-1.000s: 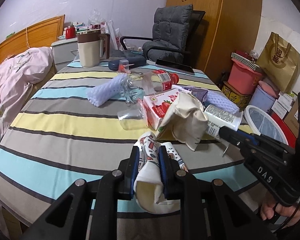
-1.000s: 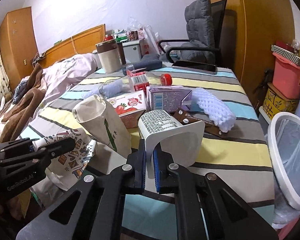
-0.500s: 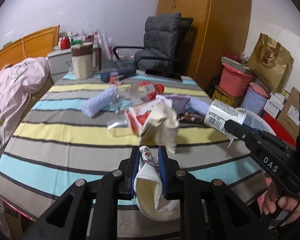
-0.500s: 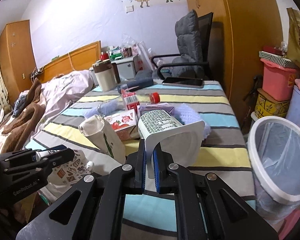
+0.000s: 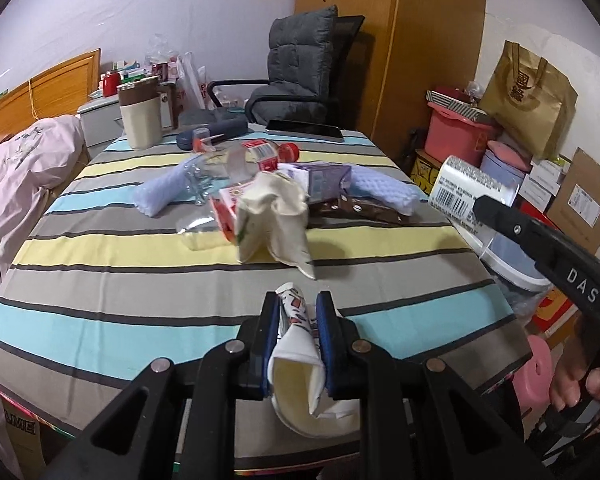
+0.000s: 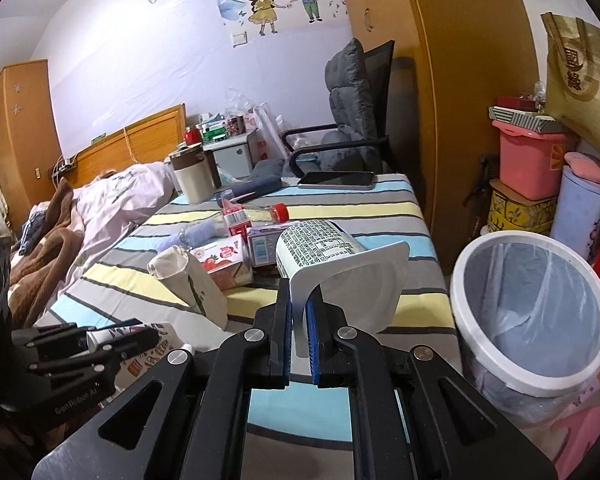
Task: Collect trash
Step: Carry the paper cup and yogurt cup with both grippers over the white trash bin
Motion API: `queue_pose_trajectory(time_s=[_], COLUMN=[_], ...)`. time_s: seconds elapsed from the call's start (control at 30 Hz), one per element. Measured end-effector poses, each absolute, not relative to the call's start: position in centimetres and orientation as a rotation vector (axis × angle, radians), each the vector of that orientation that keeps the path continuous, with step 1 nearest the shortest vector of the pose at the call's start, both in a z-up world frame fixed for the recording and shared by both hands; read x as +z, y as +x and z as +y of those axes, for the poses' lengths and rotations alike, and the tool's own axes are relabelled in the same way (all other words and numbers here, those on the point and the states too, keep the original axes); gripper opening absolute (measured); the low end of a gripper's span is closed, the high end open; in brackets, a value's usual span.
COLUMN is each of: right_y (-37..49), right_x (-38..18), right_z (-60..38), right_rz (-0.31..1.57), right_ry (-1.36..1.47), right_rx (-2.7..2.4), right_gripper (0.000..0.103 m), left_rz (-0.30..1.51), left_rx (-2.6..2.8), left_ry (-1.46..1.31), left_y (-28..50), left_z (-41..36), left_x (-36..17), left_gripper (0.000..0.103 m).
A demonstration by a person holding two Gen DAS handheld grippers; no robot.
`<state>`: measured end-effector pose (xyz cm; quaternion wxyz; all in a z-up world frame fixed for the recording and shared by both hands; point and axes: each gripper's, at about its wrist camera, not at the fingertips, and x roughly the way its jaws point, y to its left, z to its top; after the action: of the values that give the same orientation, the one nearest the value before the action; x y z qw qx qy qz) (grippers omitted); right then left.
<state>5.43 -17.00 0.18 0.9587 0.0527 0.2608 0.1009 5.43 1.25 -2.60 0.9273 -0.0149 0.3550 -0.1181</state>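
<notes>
My left gripper (image 5: pixel 298 314) is shut on a crushed patterned paper cup (image 5: pixel 298 356), held above the near edge of the striped table (image 5: pixel 100 320). My right gripper (image 6: pixel 298 308) is shut on the rim of a white yogurt cup (image 6: pixel 340 264) with printed text, held above the table's right edge; that cup also shows in the left wrist view (image 5: pixel 466 196). A white bin (image 6: pixel 530 320) with a clear liner stands on the floor to the right of the table. More trash lies mid-table: a crumpled cream paper bag (image 5: pixel 274 220), a strawberry carton (image 6: pixel 222 264), a purple carton (image 5: pixel 324 178), a plastic bottle (image 5: pixel 260 156).
A beige jug (image 5: pixel 140 116), a phone (image 5: pixel 304 130) and a dark case (image 5: pixel 212 132) sit at the table's far end. A grey chair (image 5: pixel 296 68) stands behind. A bed (image 6: pixel 92 216) lies left. Boxes, a pink tub (image 6: pixel 530 160) and a gold bag (image 5: pixel 528 96) crowd the right wall.
Both grippers have lifted and pulled back from the table with their cups. The right gripper has swung toward the bin, which now fills more of its view.
</notes>
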Motion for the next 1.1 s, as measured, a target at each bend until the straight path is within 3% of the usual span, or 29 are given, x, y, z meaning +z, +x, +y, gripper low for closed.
queue_pose_trajectory(time_s=[0.6, 1.1], right_y=[3.4, 4.3], right_x=[2.1, 1.2], right_z=[-24.4, -32.2], right_rz=[0.462, 0.548], right_ry=[0.143, 0.138], right_rx=[0.030, -0.144], right_gripper=[0.009, 0.009], left_rz=[0.597, 0.617], left_rx=[-0.469, -0.675], left_ry=[0.071, 0.096], left_y=[6.5, 11.2], left_z=[-8.5, -19.4], left_x=[2.8, 3.8], left_gripper=[0.020, 0.020])
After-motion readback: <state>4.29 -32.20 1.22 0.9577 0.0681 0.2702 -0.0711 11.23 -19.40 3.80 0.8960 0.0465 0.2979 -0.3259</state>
